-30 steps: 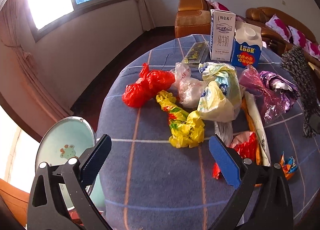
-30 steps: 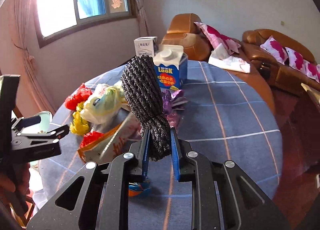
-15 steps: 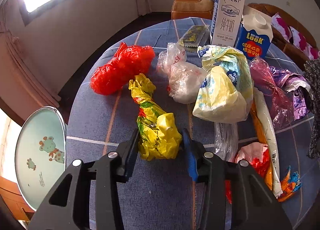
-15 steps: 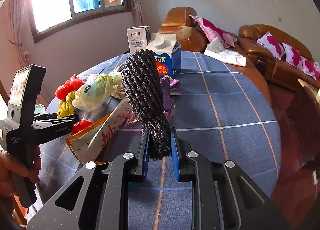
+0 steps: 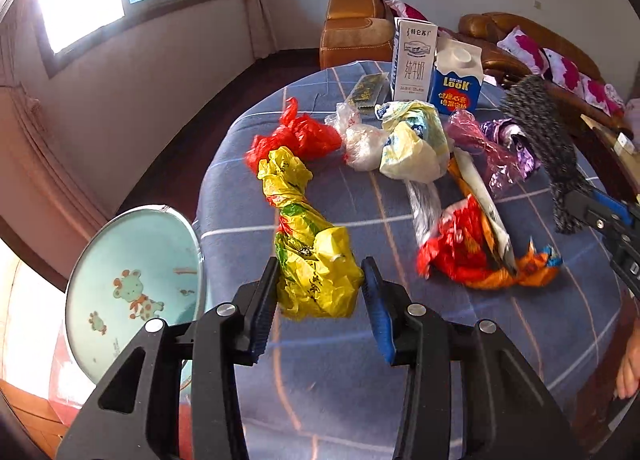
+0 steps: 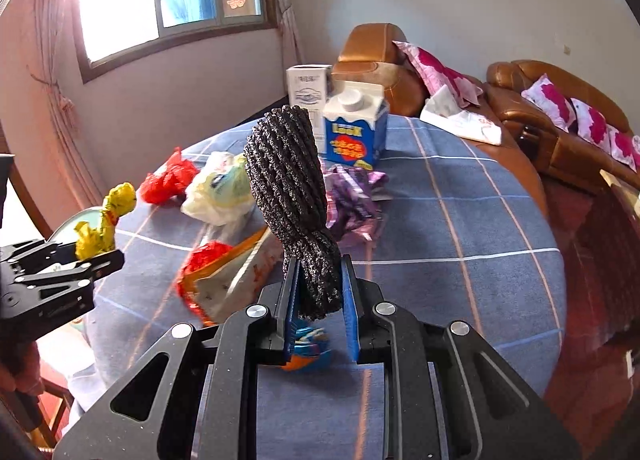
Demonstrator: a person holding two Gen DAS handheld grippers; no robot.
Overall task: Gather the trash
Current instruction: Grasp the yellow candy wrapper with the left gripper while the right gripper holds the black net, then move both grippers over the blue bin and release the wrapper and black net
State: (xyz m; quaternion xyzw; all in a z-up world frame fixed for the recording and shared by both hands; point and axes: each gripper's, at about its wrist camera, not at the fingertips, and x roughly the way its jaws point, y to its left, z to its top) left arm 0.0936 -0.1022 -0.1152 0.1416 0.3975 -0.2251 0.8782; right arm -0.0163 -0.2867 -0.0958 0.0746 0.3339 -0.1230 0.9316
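Left gripper [image 5: 320,292] clamps yellow bag [image 5: 316,268], long axis running up-frame; bin [image 5: 132,280] lower left. Right gripper [image 6: 319,292] pinches black roll [image 6: 292,195].

Yellow bag [image 5: 316,260]: crumpled, twisted, lifted at table's edge.
Red bag [image 5: 296,135]: crumpled, on cloth.
Orange wrapper [image 5: 476,252]: flattened, lying nearby.

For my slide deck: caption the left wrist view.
Left gripper clamps a crumpled yellow bag above the checked tablecloth, other trash beyond.
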